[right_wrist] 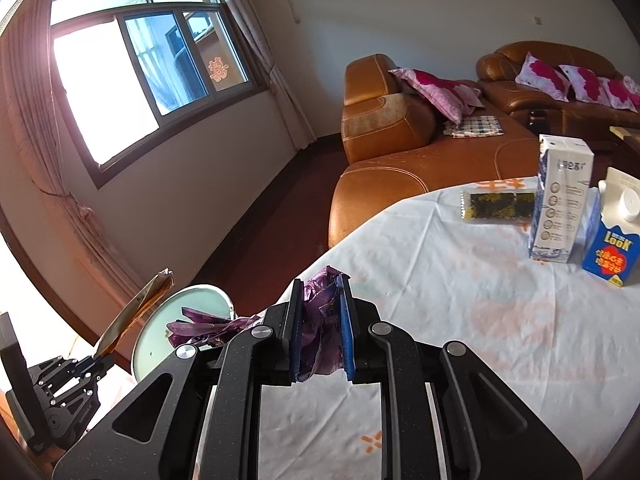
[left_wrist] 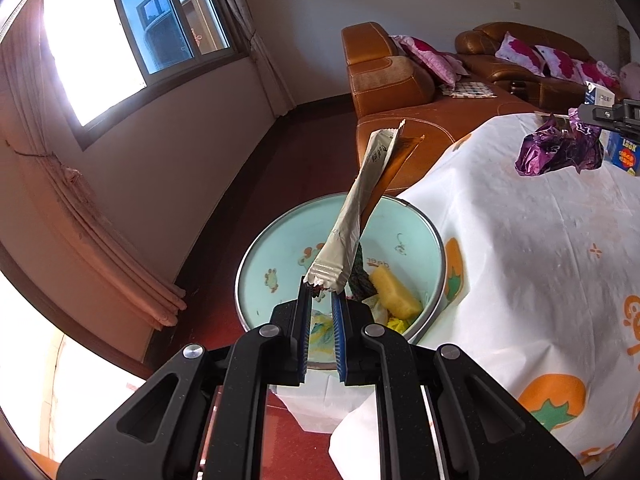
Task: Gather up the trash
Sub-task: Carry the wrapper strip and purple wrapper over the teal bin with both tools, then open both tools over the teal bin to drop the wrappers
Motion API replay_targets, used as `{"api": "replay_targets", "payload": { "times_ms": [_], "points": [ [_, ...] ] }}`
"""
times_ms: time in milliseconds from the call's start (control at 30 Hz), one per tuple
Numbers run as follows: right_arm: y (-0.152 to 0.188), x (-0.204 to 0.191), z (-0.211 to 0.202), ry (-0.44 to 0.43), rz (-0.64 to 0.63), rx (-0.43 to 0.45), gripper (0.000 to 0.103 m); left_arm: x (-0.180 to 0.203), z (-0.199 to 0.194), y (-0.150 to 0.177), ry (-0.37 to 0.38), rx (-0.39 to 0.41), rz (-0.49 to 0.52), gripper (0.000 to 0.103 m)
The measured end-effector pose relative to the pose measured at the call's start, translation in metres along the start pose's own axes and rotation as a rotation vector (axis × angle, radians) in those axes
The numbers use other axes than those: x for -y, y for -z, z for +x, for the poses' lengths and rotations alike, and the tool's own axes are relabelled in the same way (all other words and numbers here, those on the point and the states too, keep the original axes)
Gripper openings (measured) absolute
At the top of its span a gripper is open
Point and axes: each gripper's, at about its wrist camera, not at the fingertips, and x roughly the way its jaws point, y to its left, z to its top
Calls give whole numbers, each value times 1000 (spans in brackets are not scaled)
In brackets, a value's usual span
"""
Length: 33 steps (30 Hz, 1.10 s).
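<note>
A: What's nearest the left gripper (left_wrist: 321,292)?

B: Its jaws are clenched on the torn, zig-zag end of a long silver stick sachet (left_wrist: 360,204), with a second brown sachet (left_wrist: 394,168) behind it. Both stand up slanted, right above the open trash bin (left_wrist: 256,256). The bin is pale mint inside with a metal rim and small cartoon prints; a yellow sponge (left_wrist: 394,290) and some crumpled wrappers lie in the bottom.

A: And the right gripper (right_wrist: 320,328)?

B: Its jaws are clamped on a crumpled, shiny purple wrapper (right_wrist: 320,320), held up over the tabletop (right_wrist: 460,320), which wears a white cloth with orange fruit prints. The bin stands on the floor just beside the tabletop edge.

A: Any writing?

B: The sachet's grey print is too small to read. Farther back on the tabletop stands a blue carton (right_wrist: 610,248) marked "LOOK", touching a tall white carton (right_wrist: 560,200) with unreadable print, and a flat dark-and-yellow packet (right_wrist: 496,205) lies behind. Beyond are the brown leather sofa (right_wrist: 400,148) and pink cushions.
</note>
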Motion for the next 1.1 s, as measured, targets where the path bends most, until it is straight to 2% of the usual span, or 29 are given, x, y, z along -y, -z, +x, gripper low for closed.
{"api": "replay_targets", "payload": {
  "times_ms": [733, 1100],
  "points": [
    [-4, -57, 45, -51, -91, -50, 17, -41, 11, 11, -117, -47, -70, 10],
    [-2, -87, 68, -67, -139, -79, 17, -57, 16, 12, -135, -62, -98, 10]
  ]
}}
